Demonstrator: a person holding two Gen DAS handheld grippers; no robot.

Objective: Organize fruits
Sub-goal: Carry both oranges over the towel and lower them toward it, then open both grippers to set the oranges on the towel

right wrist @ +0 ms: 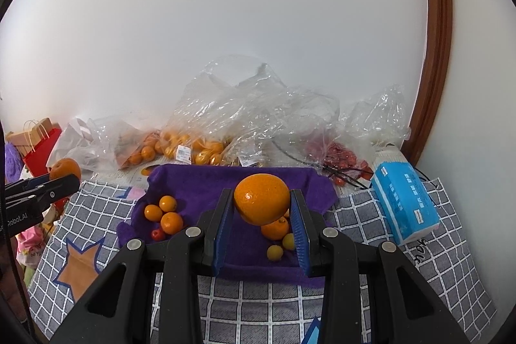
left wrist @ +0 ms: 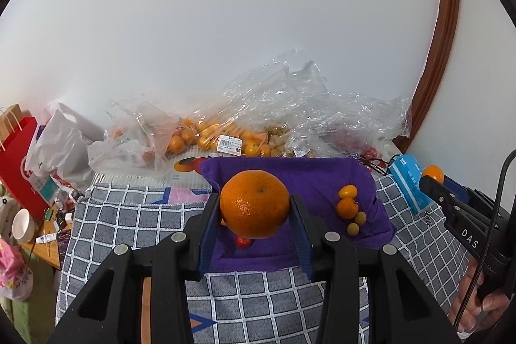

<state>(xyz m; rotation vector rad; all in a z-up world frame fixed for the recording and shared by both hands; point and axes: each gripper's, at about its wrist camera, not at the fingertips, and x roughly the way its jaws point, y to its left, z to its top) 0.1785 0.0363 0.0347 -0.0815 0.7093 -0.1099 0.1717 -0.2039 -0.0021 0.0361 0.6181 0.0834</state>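
My left gripper (left wrist: pixel 254 199) is shut on a large orange (left wrist: pixel 254 207), held above the near edge of a purple cloth (left wrist: pixel 306 174). On that cloth lie a few small oranges and kumquats (left wrist: pixel 347 208) and a red cherry tomato (left wrist: pixel 243 241). My right gripper (right wrist: pixel 261 194) is shut on another orange (right wrist: pixel 262 199) over the same purple cloth (right wrist: pixel 200 182), above an orange (right wrist: pixel 274 229) and small yellow fruits (right wrist: pixel 274 252). Three small oranges (right wrist: pixel 167 213) and a tomato (right wrist: pixel 158 234) lie to its left. Each view shows the other gripper (left wrist: pixel 430 178) (right wrist: pixel 69 176) at its edge, carrying its orange.
Clear plastic bags of fruit (left wrist: pixel 209 137) are heaped along the wall behind the cloth. A blue tissue pack (right wrist: pixel 404 202) lies at the right on the grey checked cover (left wrist: pixel 129 215). A red paper bag (left wrist: pixel 19 163) and white bowl (left wrist: pixel 22 224) sit at the left.
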